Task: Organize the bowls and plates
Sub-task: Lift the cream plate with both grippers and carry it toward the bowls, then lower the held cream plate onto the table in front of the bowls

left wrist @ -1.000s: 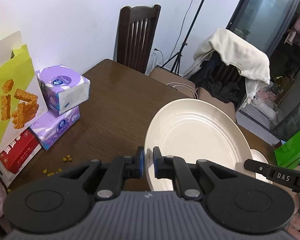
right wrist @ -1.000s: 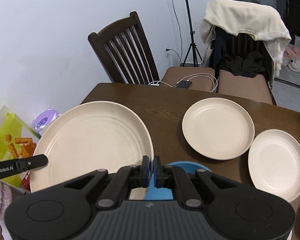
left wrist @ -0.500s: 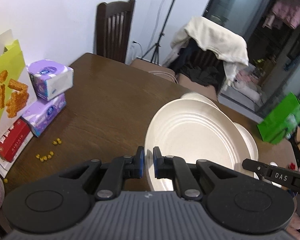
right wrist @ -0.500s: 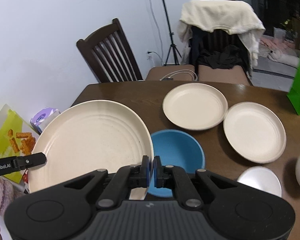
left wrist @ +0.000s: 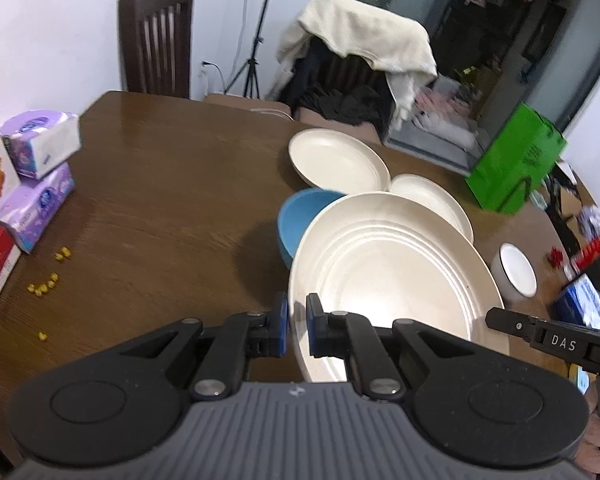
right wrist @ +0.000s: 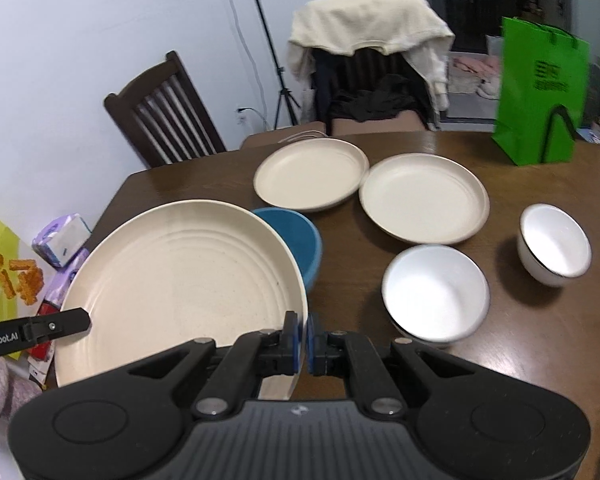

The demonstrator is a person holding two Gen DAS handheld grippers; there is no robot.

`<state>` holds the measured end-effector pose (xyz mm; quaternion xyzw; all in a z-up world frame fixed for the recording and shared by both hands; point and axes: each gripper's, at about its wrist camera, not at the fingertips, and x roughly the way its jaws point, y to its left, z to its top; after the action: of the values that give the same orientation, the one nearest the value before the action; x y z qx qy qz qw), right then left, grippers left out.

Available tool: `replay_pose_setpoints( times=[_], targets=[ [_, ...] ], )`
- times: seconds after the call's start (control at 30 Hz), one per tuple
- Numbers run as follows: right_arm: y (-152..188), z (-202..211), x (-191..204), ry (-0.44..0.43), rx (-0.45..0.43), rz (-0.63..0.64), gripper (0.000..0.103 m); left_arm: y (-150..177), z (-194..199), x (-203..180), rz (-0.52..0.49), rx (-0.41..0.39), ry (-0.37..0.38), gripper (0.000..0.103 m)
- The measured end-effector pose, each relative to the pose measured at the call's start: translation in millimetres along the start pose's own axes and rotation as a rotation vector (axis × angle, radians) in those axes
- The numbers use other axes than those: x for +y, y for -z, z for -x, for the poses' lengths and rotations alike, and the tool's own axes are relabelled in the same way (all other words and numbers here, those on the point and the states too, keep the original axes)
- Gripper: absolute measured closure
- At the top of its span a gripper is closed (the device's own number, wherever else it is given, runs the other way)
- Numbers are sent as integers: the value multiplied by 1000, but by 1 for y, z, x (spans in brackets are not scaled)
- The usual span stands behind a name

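A large cream plate hangs tilted above the brown table, held at opposite rims. My left gripper is shut on its left rim, and my right gripper is shut on its right rim. Just beyond it a blue bowl stands on the table, partly hidden by the plate's far edge. Two smaller cream plates lie side by side further back. Two white bowls stand to the right.
Purple tissue packs, a red box and yellow crumbs sit on the table's left side. A green bag stands at the back right. A wooden chair and a clothes-draped chair lie behind the table.
Both grippers have carried the large plate rightward over the table. The blue bowl, the two cream plates and the white bowls have come into view; both grips are unchanged.
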<state>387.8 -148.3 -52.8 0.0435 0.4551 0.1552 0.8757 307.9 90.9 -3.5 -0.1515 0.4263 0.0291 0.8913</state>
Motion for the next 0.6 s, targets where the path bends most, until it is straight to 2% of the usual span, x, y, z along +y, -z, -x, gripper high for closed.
replay_pose_setpoints(
  times=[0.6],
  targets=[
    [68, 40, -60, 122, -5, -76, 98, 48, -19, -52, -127, 89, 87, 93]
  ],
)
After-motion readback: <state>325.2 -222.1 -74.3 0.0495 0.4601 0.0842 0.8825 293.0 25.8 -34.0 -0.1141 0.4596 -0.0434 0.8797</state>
